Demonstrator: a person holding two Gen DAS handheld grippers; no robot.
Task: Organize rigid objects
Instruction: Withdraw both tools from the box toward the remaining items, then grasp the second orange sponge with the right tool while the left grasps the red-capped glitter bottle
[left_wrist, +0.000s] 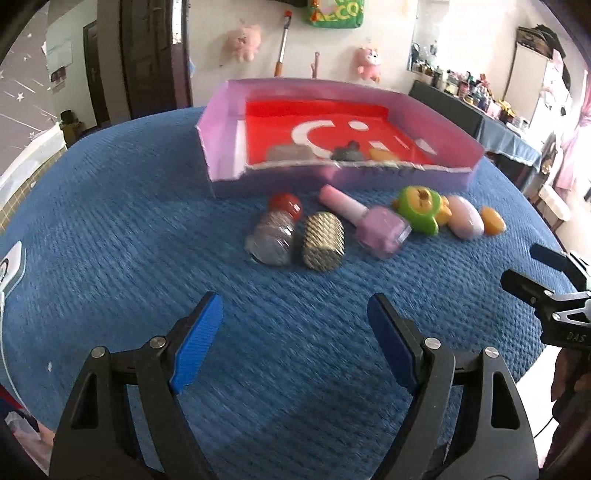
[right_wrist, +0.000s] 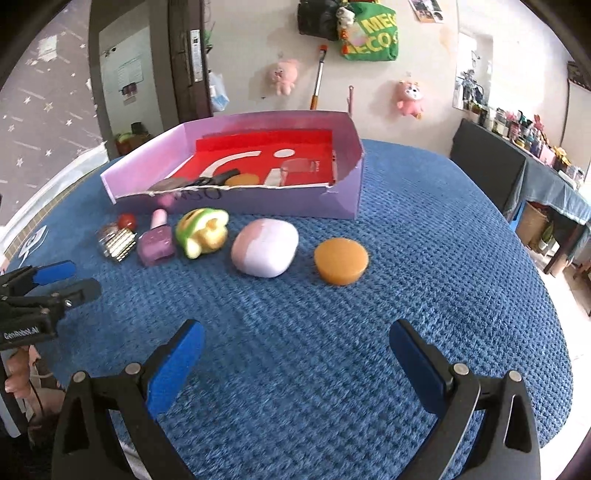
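Observation:
A row of small objects lies on the blue tablecloth (left_wrist: 147, 229) in front of a purple box (left_wrist: 221, 147) with a red floor: a clear bottle with a red cap (left_wrist: 275, 230), a gold ribbed cylinder (left_wrist: 323, 242), a purple nail polish bottle (left_wrist: 373, 221), a green and yellow toy (left_wrist: 419, 208), a pale pink oval case (right_wrist: 264, 246) and an orange disc (right_wrist: 341, 260). A few items lie inside the box (right_wrist: 236, 201). My left gripper (left_wrist: 295, 310) is open and empty, short of the row. My right gripper (right_wrist: 295, 339) is open and empty, before the pink case and disc.
The table's edge curves away on the right (right_wrist: 546, 314), with a dark table (right_wrist: 554, 177) of clutter beyond. Plush toys (right_wrist: 282, 75) and a green bag (right_wrist: 371, 35) hang on the back wall. A dark door (left_wrist: 147, 55) stands at the back left.

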